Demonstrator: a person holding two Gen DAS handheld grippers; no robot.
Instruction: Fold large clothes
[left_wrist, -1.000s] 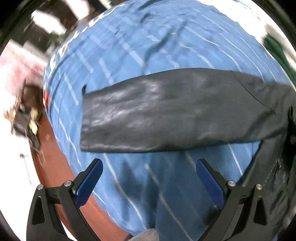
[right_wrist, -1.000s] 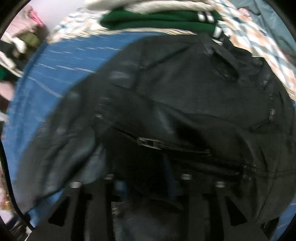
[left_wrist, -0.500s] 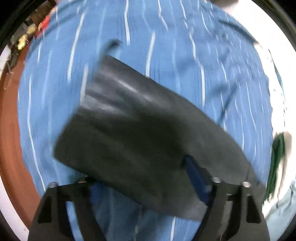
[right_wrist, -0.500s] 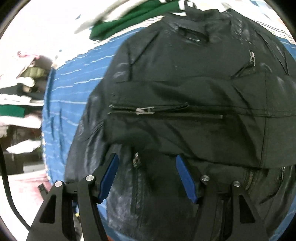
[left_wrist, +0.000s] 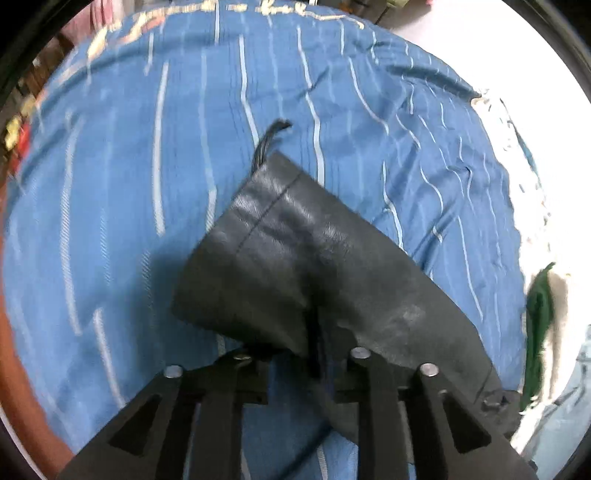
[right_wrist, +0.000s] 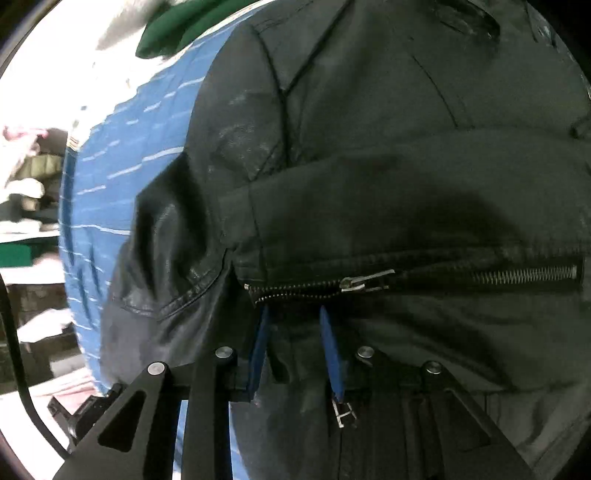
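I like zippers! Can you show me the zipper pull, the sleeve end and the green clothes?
zipper pull (right_wrist: 364, 283), right wrist view, its metal tab.
sleeve end (left_wrist: 258, 221), left wrist view, near the cuff seam.
green clothes (right_wrist: 166, 35), right wrist view, its front fold.

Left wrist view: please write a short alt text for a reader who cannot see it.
The left hand-held gripper is closing on the edge of a black leather sleeve, which lies across a blue bedspread with thin white stripes. A green garment shows at the right edge.
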